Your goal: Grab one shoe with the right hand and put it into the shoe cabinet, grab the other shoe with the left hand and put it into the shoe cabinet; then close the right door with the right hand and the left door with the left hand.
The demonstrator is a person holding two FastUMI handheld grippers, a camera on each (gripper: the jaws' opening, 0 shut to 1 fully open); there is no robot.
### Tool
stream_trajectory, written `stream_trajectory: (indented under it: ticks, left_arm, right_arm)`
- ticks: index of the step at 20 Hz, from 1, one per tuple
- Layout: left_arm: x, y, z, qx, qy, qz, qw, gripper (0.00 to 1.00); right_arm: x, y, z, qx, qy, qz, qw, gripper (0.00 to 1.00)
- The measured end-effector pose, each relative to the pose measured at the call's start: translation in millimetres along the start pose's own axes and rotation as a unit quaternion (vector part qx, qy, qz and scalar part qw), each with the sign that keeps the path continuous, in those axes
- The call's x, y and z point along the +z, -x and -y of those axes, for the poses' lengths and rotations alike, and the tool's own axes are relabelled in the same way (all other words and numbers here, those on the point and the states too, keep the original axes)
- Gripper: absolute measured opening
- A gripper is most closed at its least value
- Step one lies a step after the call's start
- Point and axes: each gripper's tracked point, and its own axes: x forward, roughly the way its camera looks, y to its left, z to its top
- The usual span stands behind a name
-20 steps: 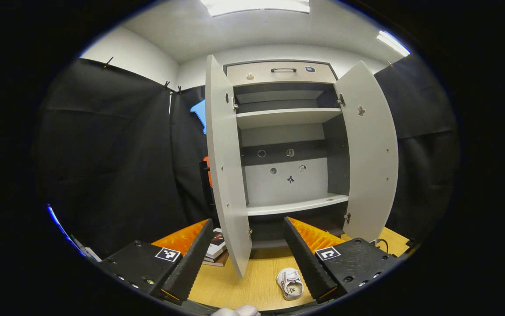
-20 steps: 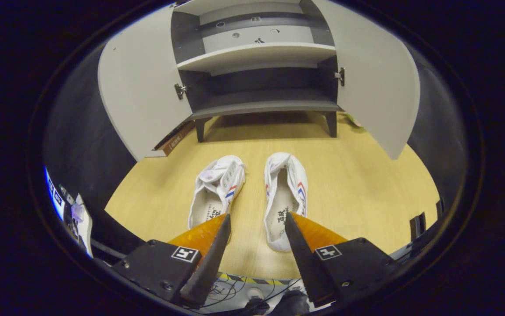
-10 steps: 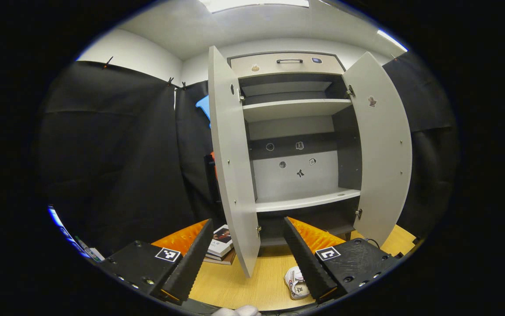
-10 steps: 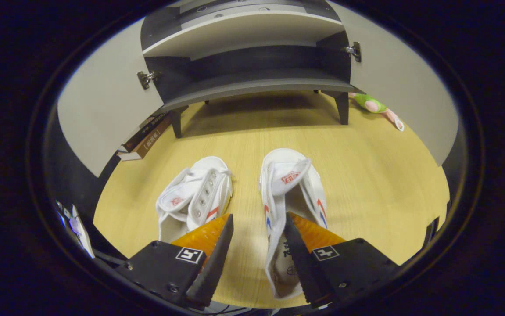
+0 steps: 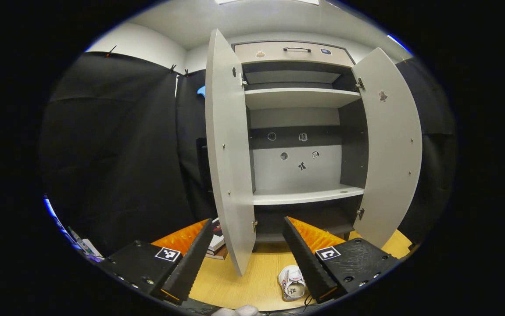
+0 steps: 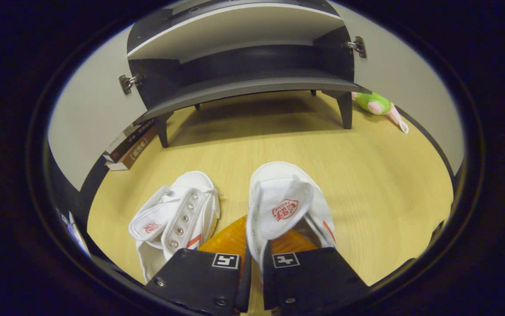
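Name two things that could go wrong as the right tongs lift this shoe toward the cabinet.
1. The right tongs pinch just the thin side wall of the right shoe, so it may swing or slip out when lifted.
2. The other shoe lies close beside it and could get nudged.
3. The bottom shelf opening looks low, so the shoe could catch its edge.

Before me the wooden floor (image 6: pixel 366 175) carries two white shoes (image 6: pixel 177 215) near, the shoe cabinet (image 6: pixel 243 83) far, books (image 6: pixel 129 147) left.
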Motion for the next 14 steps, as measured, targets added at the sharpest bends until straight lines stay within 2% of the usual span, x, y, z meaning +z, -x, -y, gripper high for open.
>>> stream_trajectory:
  ticks: [3,8,14]
  left_arm:
    - [0,-2,3,0.000,0.000,-0.002,1.000,0.96]
    - [5,-7,7,-0.002,0.006,0.003,1.000,0.96]
    - [13,-6,9,-0.005,0.009,0.014,1.000,0.96]
  right_arm:
    - [7,5,4,-0.002,0.014,-0.002,1.000,0.08]
    - [31,29,0,0.010,0.020,0.016,1.000,0.07]
    - [102,99,-10,0.027,0.044,0.077,0.996,0.07]
